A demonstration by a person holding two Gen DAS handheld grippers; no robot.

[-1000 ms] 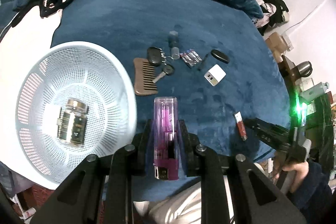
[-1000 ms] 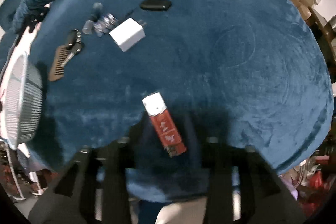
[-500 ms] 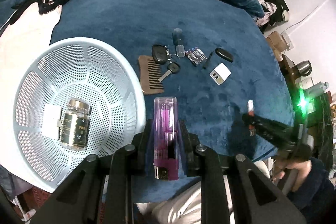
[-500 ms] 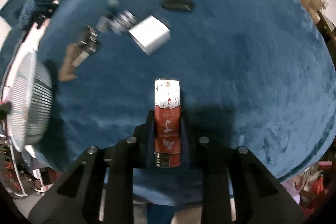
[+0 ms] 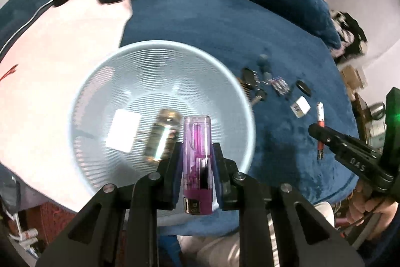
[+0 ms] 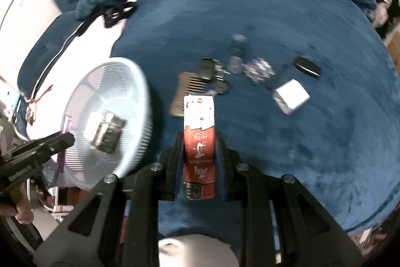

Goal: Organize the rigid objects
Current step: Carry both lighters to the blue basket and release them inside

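Translucent purple lighter (image 5: 197, 162) over perforated basket (image 5: 105, 71), bottle (image 5: 162, 137) blurred, perhaps glass

"More Rich" on red lighter (image 6: 199, 142); "DAS" on right gripper (image 5: 315, 129).

Left gripper (image 5: 196, 157) and right gripper (image 6: 199, 149) both clamped, angled steeply downward.
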